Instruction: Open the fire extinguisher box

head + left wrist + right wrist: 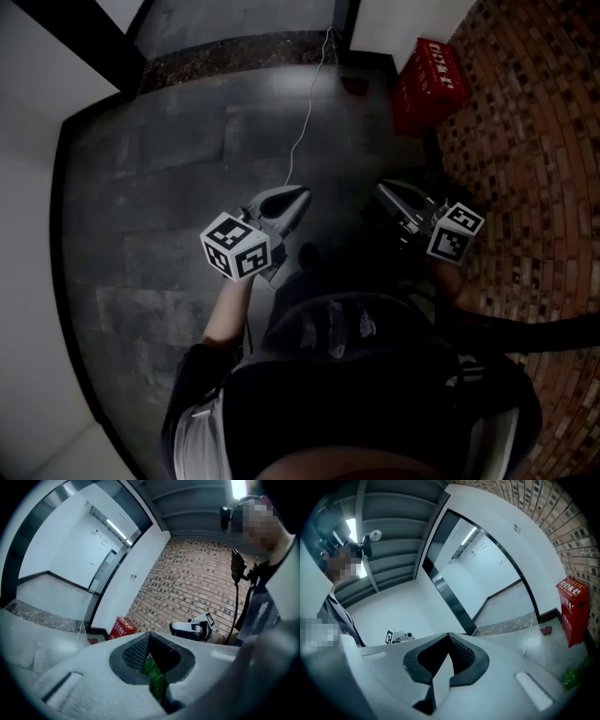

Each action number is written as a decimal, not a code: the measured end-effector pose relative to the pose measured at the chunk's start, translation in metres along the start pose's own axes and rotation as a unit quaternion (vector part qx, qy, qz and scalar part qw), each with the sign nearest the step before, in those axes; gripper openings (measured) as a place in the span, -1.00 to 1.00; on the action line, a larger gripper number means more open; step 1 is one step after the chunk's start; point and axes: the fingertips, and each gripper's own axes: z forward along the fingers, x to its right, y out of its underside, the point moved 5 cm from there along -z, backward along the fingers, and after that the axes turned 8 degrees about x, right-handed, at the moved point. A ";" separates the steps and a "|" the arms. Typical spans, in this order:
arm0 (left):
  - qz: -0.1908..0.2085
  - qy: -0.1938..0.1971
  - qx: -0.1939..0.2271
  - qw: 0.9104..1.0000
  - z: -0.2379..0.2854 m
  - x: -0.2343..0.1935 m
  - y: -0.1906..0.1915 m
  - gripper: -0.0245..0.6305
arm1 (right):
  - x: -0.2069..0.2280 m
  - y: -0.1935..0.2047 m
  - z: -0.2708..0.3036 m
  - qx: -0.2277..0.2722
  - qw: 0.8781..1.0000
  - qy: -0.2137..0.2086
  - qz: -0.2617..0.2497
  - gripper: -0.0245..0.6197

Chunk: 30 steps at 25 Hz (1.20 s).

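Note:
The red fire extinguisher box (429, 86) stands against the brick wall at the far right, and both gripper views show the box (123, 627) (574, 611) closed. My left gripper (300, 195) and right gripper (383, 189) hang side by side close in front of my body, well short of the box. The left gripper (149, 635) has its jaws together with nothing gripped; a green patch shows through the slit below the pads. The right gripper (449, 635) also has its tips meeting, empty. Each gripper view catches the other gripper off to the side.
A brick wall (534, 141) runs along the right, and white walls with a dark skirting enclose the left. A thin white cable (305, 122) trails across the dark stone floor. A small red thing (354, 86) lies on the floor left of the box. Something green (572, 677) sits low at the right.

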 end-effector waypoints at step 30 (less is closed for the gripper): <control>-0.001 0.051 -0.082 0.995 0.320 -0.178 -0.111 -0.92 | 0.255 -0.170 0.099 0.077 0.988 -0.087 0.098 -0.92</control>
